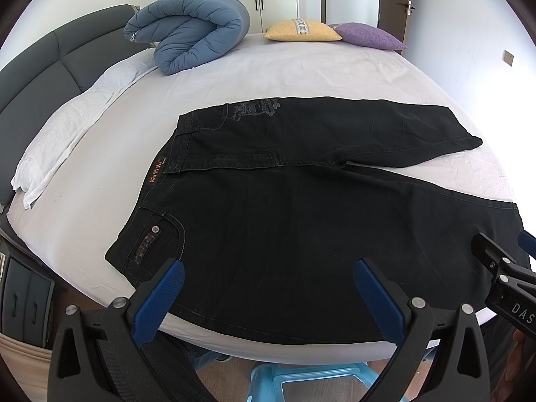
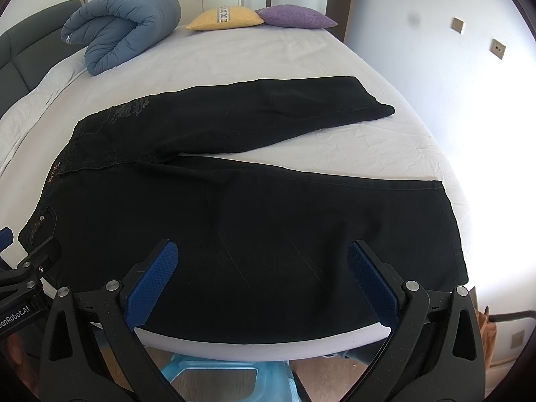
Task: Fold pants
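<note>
Black pants [image 1: 301, 201] are laid out flat on the bed [image 1: 268, 67], waistband toward the left and both legs running off to the right in a V shape, with the near leg lying along the front edge of the mattress. The left gripper [image 1: 268, 301] is hanging over the hip and pocket end with its blue-padded fingers [image 1: 160, 301] spread wide, nothing between them. The right gripper [image 2: 264, 278] is over the near leg, a bit further toward the hem, also wide open and holding nothing. Each gripper pokes into the edge of the other one's view. At the far end of the bed there's a rolled-up blue duvet [image 1: 191, 30], a yellow pillow [image 1: 301, 30] and a purple pillow [image 1: 372, 37] just beside it. A light blue stool [image 2: 227, 382] sits on the floor under the near edge.
</note>
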`<state>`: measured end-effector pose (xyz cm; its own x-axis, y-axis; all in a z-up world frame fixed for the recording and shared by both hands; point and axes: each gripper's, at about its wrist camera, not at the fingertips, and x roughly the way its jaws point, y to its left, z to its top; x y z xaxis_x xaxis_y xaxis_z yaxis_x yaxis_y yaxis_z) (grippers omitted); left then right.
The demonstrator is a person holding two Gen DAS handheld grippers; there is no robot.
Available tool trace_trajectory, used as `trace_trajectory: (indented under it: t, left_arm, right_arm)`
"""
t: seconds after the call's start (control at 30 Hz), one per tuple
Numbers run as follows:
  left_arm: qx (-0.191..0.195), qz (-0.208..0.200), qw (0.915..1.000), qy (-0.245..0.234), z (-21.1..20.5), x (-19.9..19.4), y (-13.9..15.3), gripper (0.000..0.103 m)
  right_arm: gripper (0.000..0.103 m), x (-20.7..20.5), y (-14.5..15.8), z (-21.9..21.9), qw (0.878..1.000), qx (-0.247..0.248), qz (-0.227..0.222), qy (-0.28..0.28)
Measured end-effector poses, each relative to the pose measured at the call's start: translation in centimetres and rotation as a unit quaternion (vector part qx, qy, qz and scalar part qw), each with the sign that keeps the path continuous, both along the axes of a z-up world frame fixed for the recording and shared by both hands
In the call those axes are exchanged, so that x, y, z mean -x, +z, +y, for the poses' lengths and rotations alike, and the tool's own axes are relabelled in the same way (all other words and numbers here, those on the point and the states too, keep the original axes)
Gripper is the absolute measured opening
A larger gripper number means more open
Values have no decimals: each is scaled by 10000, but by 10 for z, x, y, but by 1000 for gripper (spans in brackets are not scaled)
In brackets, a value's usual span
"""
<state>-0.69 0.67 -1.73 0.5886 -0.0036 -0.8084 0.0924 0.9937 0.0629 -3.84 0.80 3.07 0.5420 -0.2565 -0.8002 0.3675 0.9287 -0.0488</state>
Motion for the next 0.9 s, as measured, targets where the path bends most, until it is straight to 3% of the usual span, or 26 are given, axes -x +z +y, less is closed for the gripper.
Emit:
trace_trajectory:
  t: [0.73, 0.9]
  left_arm:
    - [55, 18, 10000, -9, 10, -10, -5, 103]
    - [-12, -176, 9997, -142, 22, -21, -4, 103]
  right_arm:
    - [103, -6, -5, 1, 9999, -19, 50, 85]
    - [103, -9, 8, -7, 9990, -1, -377, 250]
